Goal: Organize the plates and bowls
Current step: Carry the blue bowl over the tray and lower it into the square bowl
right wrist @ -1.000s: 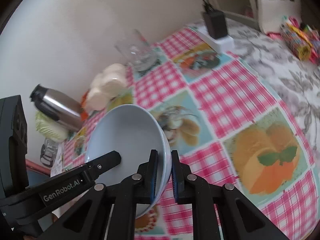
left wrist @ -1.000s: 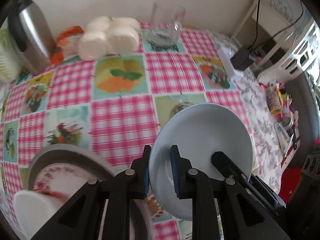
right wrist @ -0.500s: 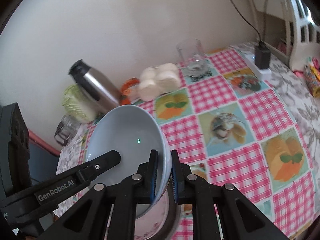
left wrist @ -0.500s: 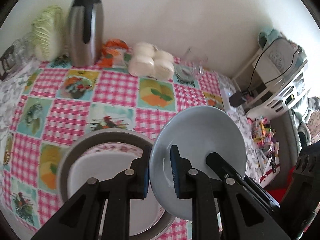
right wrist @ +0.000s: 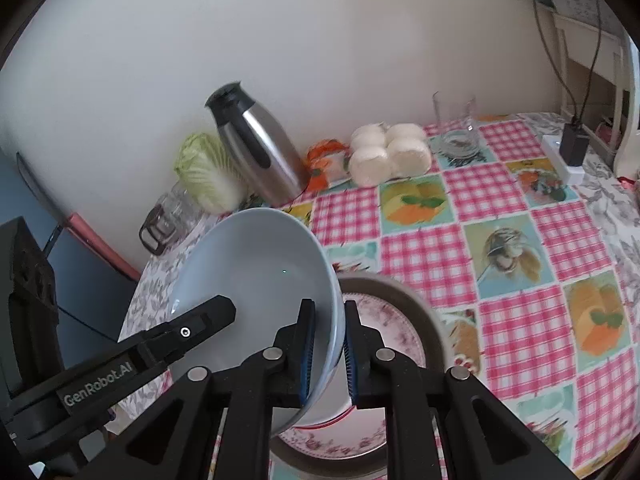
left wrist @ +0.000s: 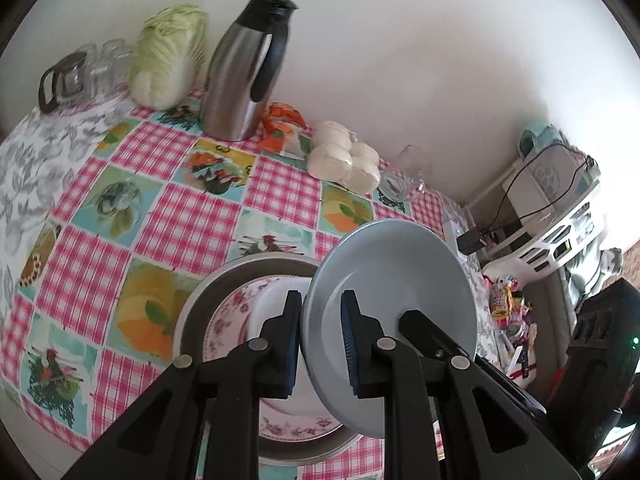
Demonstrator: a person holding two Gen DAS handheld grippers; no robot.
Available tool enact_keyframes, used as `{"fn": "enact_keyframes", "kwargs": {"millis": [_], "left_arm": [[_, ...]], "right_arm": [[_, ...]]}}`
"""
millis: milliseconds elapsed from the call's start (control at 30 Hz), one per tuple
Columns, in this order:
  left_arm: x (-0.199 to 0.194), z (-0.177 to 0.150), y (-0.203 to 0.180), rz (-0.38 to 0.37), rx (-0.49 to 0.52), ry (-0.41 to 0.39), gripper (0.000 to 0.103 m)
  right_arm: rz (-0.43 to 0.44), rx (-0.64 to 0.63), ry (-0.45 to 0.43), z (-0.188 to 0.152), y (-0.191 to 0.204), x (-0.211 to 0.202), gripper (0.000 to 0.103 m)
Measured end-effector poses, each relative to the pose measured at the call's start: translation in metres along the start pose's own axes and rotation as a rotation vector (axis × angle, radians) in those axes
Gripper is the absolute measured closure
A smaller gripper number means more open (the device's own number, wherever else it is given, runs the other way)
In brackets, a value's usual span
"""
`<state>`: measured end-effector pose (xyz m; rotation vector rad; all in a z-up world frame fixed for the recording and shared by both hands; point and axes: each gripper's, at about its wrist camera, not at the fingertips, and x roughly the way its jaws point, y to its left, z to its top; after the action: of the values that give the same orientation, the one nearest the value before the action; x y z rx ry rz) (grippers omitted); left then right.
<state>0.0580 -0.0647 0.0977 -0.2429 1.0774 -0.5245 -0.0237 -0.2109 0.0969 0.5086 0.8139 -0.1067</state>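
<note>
We see a pale blue-grey bowl (left wrist: pixel 400 280) tipped steeply on edge, its hollow facing the right-hand camera, raised above the stacked dishes. Beneath it sits a white plate with a pink floral rim (left wrist: pixel 232 320) (a plain white dish (left wrist: pixel 272 304) lies on it), nested inside a wide grey dish (left wrist: pixel 192 308) on the checked tabletop (left wrist: pixel 180 224).
</note>
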Motion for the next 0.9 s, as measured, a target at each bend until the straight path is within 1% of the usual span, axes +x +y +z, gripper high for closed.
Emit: {"fn": "enact_keyframes", "kwargs": {"millis": [133, 267, 367, 533, 633, 733, 867, 900], "left_arm": [[0.007, -0.007, 0.018, -0.04, -0.043, 0.011, 0.083], [0.017, -0.014, 0.029, -0.056, -0.074, 0.038, 0.083], [0.023, -0.017, 0.031, -0.042, -0.07, 0.049, 0.083], [0.026, -0.02, 0.033, -0.044, -0.073, 0.052, 0.084], [0.025, -0.02, 0.032, -0.031, -0.064, 0.04, 0.085], [0.023, -0.019, 0.032, -0.011, -0.065, 0.024, 0.09], [0.021, -0.019, 0.033, 0.0, -0.065, 0.01, 0.09], [0.021, -0.02, 0.032, 0.01, -0.063, 0.005, 0.09]], "right_arm": [[-0.027, -0.03, 0.029, -0.006, 0.01, 0.009, 0.088], [-0.069, -0.056, 0.053, -0.01, 0.014, 0.019, 0.088], [-0.094, -0.068, 0.077, -0.013, 0.013, 0.027, 0.087], [-0.122, -0.075, 0.107, -0.016, 0.011, 0.036, 0.085], [-0.115, -0.074, 0.111, -0.016, 0.009, 0.037, 0.085], [-0.124, -0.084, 0.112, -0.017, 0.011, 0.036, 0.085], [-0.155, -0.1, 0.1, -0.016, 0.014, 0.034, 0.085], [-0.162, -0.103, 0.097, -0.015, 0.015, 0.033, 0.083]]}}
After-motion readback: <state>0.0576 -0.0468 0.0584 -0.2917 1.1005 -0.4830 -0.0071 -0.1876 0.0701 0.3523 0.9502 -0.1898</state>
